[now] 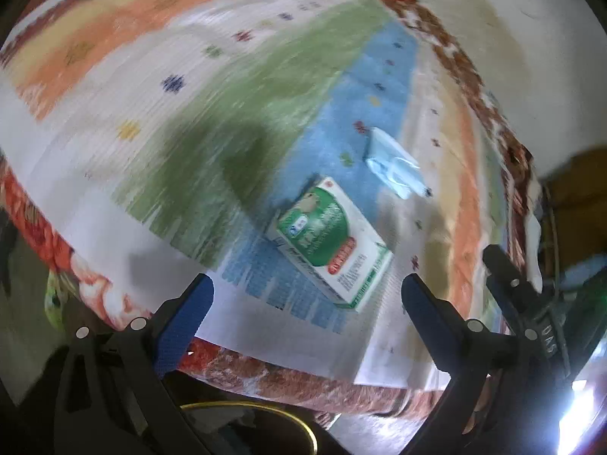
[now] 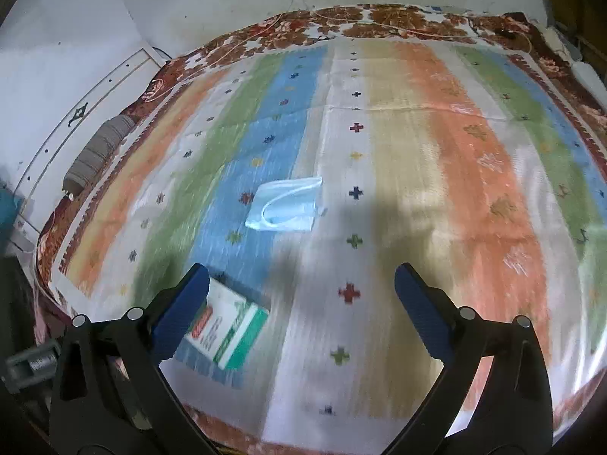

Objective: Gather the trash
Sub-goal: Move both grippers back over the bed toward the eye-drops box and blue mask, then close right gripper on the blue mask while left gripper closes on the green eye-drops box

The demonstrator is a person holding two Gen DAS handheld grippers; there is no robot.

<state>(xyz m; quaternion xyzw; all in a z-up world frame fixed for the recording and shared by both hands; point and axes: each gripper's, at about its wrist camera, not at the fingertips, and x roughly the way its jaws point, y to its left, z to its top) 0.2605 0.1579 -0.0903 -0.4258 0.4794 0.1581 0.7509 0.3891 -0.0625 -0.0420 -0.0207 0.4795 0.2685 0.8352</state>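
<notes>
- The green-and-white carton [image 1: 329, 240] is lying flat on the striped cloth [image 1: 212, 159], just ahead of the left gripper [image 1: 307, 295] and nearly centred between its fingers; this looks like the first piece of trash in line.
- In the right wrist view the same carton [image 2: 227, 331] is showing just inside the right gripper's [image 2: 301, 284] left finger, partly hidden behind its blue pad.
- The pale blue face mask [image 1: 394, 167] is lying flat beyond the carton, farther ahead of the left gripper and a little to its right (its ear loop is showing only in the right view).
- From the right gripper the mask [image 2: 286, 204] is sitting well ahead, slightly left of centre, apart from the carton.
- Both grippers are standing wide apart at the jaws and holding nothing; I judge they are hovering spread in readiness to close on flat, light items.
- The left view alone is showing the cloth's near edge and a dark container with a yellow rim [image 1: 265, 421] below the gripper, possibly the bin, though it is too dim to tell.
- The right view alone is showing the far wall and a grey roll [image 2: 100, 151] off to the left.
</notes>
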